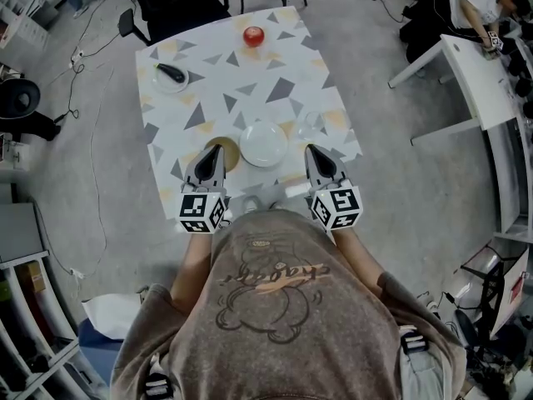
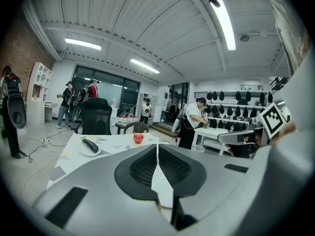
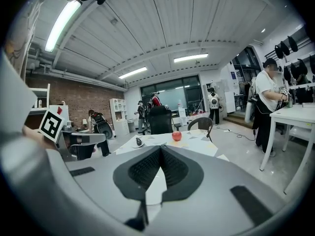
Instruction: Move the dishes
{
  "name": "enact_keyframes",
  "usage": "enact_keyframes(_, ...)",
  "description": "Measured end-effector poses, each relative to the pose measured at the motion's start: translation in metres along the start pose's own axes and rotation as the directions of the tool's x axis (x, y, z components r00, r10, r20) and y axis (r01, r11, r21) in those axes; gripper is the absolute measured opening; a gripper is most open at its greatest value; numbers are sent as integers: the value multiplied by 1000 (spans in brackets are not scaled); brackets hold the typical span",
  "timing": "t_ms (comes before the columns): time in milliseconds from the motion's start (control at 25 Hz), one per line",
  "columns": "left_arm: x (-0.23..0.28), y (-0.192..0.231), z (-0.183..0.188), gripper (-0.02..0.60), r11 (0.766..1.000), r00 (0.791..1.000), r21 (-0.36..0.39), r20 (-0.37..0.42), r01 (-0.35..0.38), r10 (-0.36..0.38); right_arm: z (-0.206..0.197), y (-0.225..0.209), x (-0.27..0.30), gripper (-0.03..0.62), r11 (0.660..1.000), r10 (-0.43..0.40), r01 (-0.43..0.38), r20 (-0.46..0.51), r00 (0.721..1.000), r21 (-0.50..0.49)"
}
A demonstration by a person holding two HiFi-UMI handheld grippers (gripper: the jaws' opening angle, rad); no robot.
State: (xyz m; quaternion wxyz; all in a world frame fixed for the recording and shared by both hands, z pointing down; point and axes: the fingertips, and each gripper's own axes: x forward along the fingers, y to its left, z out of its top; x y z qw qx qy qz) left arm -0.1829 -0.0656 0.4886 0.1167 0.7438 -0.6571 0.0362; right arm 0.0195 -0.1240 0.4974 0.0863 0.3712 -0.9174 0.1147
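Both grippers hover low over the near edge of the table (image 1: 275, 82), side by side and pointing away from the person. The left gripper (image 1: 211, 152) has its jaws pressed together, tips meeting with nothing caught between them, and its own view shows the same closed seam (image 2: 157, 145). The right gripper (image 1: 316, 152) matches it: jaws together, tips touching, empty (image 3: 161, 148). The white plate (image 1: 264, 143) sits right between the two pairs of jaws, just to the right of the left tips and just to the left of the right tips, and neither gripper touches it. Under the left jaws lies a brown plate (image 1: 232, 157), partly covered by that gripper, with its rim showing on the jaws' right side beside the white plate. Well ahead of the left jaws and off to their left is a small plate (image 1: 172, 77) carrying a dark thing, perhaps an eggplant; the left gripper view catches it up ahead, left of the seam (image 2: 89, 147), and the right gripper view shows it too (image 3: 138, 142). Farthest out, straight ahead of both grippers near the table's far edge, stands a red apple (image 1: 253, 36), seen just above the closed tips in both gripper views (image 2: 138, 138) (image 3: 176, 136).
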Motion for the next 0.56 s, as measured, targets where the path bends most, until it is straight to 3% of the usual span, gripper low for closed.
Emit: enact_keyframes(560, 10, 3, -1, 26, 1000, 1000, -6, -10, -4, 4, 3, -6, 11, -8, 1000, 22, -22, -13, 1000, -13)
